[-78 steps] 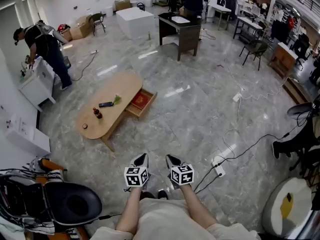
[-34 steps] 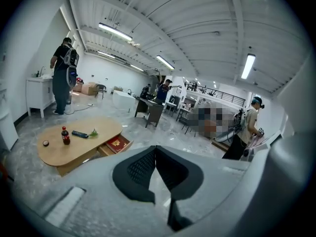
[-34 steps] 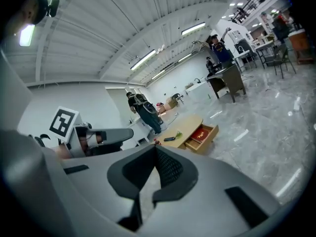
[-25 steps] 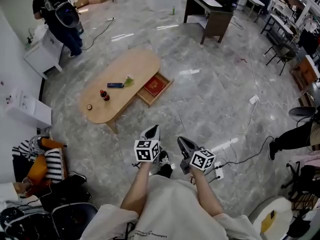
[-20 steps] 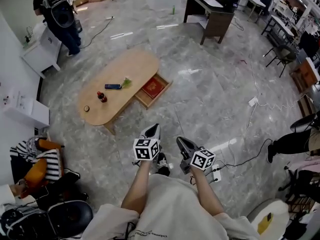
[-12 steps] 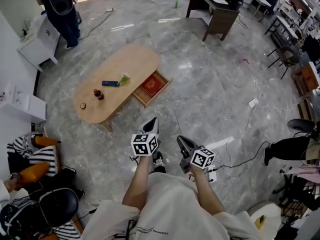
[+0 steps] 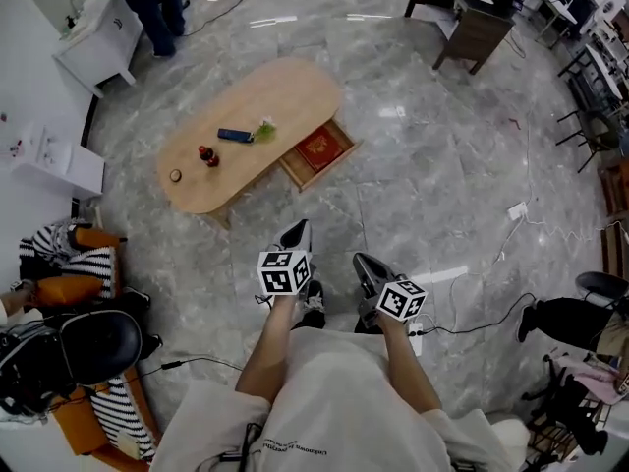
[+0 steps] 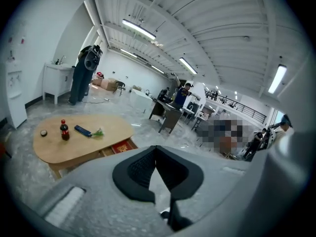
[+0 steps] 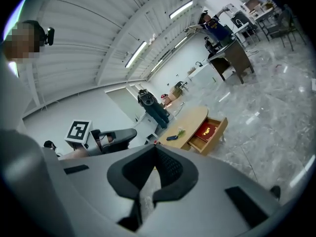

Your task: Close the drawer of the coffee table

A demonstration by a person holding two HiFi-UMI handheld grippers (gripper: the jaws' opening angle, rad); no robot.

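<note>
drawer (image 7: 316, 152) open (well ahead) | left claw (image 7: 297, 227), right claw (image 7: 362, 261) shut

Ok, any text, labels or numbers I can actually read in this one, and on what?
No text can be read here.
Print low on the shirt: too small to read.
Gold mark on the red book in the open drawer: too small.
Label on the bottle: too small.
Cubes on the left gripper and right gripper: square marker patterns, no letters.

The drawer (image 7: 340, 159) is partly hidden under the tabletop (image 7: 270, 96), its red item (image 7: 318, 148) too small to identify.
</note>
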